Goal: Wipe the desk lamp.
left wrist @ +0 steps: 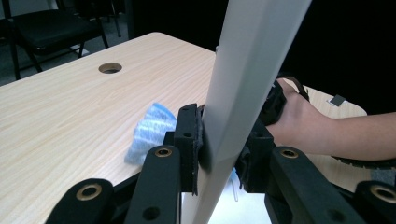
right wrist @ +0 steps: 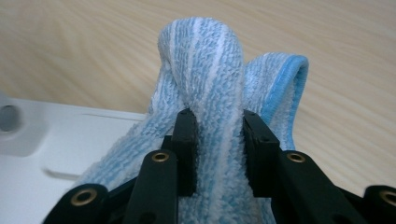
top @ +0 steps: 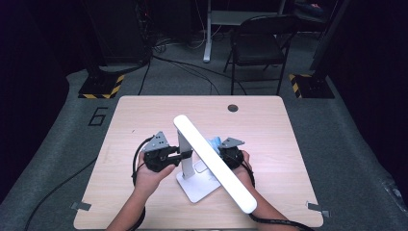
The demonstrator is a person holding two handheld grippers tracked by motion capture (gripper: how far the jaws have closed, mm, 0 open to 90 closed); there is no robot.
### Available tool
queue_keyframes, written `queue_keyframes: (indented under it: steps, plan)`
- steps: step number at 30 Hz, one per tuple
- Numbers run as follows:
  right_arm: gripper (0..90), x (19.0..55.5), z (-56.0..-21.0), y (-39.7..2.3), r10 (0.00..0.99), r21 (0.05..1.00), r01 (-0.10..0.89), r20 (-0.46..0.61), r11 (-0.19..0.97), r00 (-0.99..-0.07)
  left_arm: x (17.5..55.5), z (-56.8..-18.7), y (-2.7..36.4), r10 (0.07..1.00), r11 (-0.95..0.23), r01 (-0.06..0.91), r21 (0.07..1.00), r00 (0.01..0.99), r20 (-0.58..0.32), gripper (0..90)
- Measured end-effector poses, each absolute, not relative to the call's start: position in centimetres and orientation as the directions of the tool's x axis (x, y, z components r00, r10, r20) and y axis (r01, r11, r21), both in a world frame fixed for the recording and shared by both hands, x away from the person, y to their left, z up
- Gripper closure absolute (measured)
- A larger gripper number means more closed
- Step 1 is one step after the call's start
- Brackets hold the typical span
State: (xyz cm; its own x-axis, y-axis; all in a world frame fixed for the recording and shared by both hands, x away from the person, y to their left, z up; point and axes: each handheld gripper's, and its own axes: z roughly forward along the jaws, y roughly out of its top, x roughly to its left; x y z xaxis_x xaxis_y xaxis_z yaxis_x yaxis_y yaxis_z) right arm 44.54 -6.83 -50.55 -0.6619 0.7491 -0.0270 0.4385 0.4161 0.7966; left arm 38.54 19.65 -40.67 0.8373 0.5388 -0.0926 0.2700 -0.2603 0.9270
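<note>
Left gripper (top: 182, 155) clamping upright white lamp post (left wrist: 243, 88); right gripper (right wrist: 218, 126) pinching bunched blue-and-white striped terry cloth (right wrist: 210, 70) beside flat white lamp base (right wrist: 60, 154), on pale wooden table (top: 144, 115)

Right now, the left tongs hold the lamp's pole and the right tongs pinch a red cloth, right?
Not quite. The cloth is blue and white, not red, as the right gripper view shows. The right tongs do pinch it, and the left tongs hold the lamp's pole.
</note>
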Motion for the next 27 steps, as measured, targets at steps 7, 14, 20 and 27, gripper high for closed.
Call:
queue_keyframes:
  steps: [7, 14, 20, 27]
  plan:
    - [69.6, 42.7, -50.5, -4.8, 0.693, 0.792, 0.421, -0.003, 0.441, -0.721, 38.5, -40.7, 19.6, 0.543, -0.262, 0.271, 0.926, 0.835, -0.091, 73.0]
    - [70.0, 40.6, -50.3, -2.2, 0.635, 0.780, 0.409, 0.020, 0.474, -0.773, 38.4, -40.7, 19.7, 0.541, -0.263, 0.271, 0.926, 0.836, -0.091, 73.1]
    - [70.4, 41.4, -50.5, -2.8, 0.599, 0.788, 0.352, -0.026, 0.504, -0.800, 38.1, -40.7, 19.5, 0.553, -0.275, 0.263, 0.925, 0.830, -0.072, 73.2]
    - [70.5, 42.6, -50.7, -4.1, 0.601, 0.796, 0.336, -0.043, 0.504, -0.798, 38.1, -40.7, 19.6, 0.548, -0.273, 0.262, 0.926, 0.833, -0.074, 73.2]
